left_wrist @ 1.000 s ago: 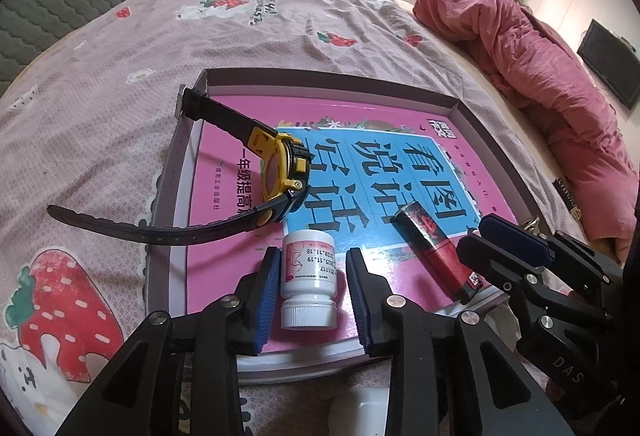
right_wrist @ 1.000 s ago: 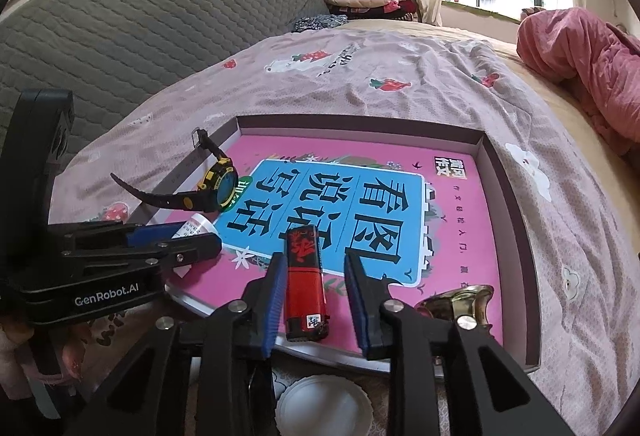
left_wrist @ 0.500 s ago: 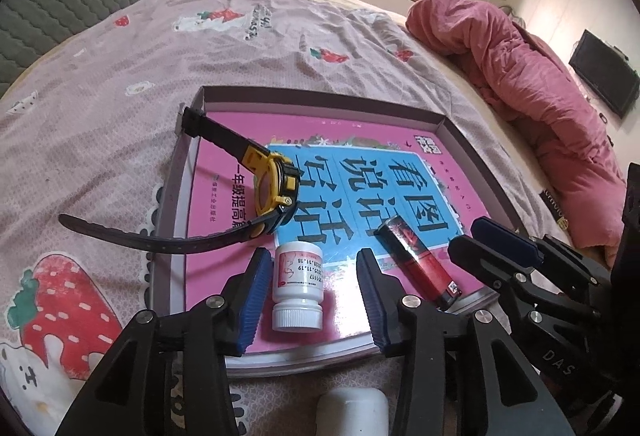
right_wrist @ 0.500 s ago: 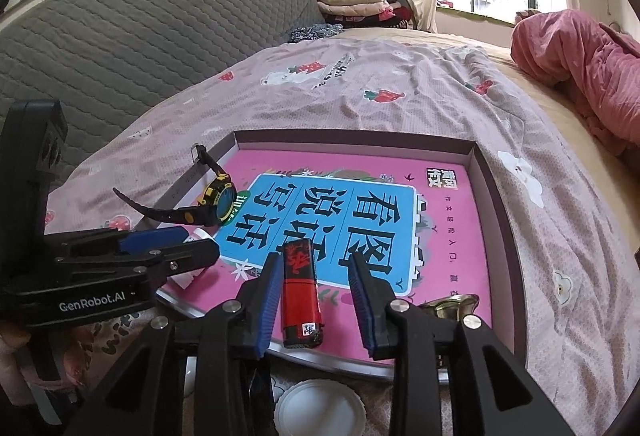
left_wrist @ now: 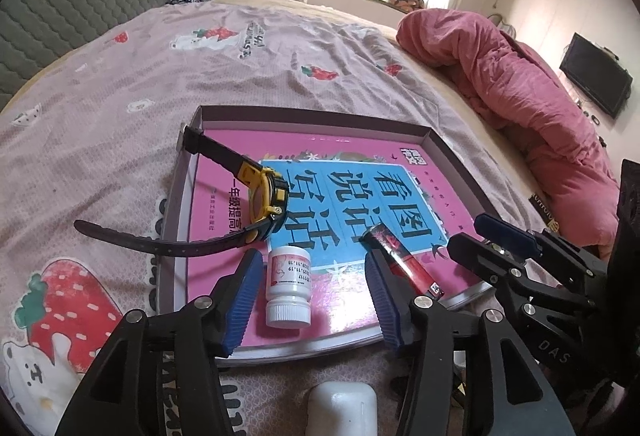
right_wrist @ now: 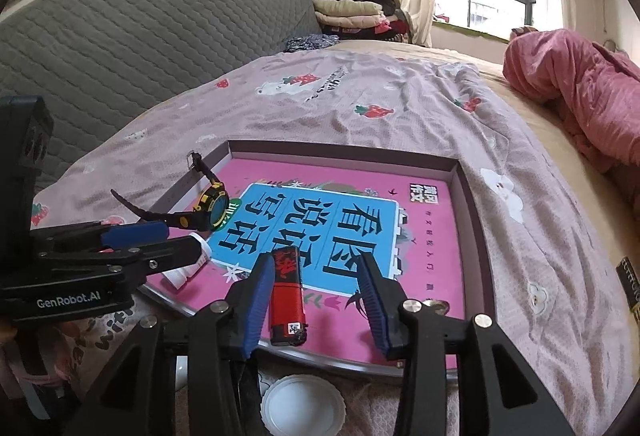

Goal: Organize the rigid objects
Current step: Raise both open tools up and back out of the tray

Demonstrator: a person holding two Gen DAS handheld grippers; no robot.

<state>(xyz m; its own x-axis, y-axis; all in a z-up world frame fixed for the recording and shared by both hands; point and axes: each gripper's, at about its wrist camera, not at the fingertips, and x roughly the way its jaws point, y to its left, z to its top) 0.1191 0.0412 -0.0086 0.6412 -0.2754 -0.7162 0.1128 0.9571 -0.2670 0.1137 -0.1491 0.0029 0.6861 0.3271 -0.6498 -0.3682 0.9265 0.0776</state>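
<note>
Both tongs have drawn back from the tray (left_wrist: 448,152) over the last second and now stand apart, holding nothing. Left tongs (left_wrist: 316,296): jaws spread wider than before, the white pill bottle (left_wrist: 289,288) lying on its side inside the tray near its front edge, between the pads but untouched. Right tongs (right_wrist: 316,306): also opened; the red lighter (right_wrist: 286,294) lies flat in the tray at its front edge, close by 1 pad. The yellow watch (left_wrist: 264,202) rests in the tray's left part, 1 strap draped over the left wall. Judgement: 2 items released and placed; both tongs are free for whatever remains outside the tray.
</note>
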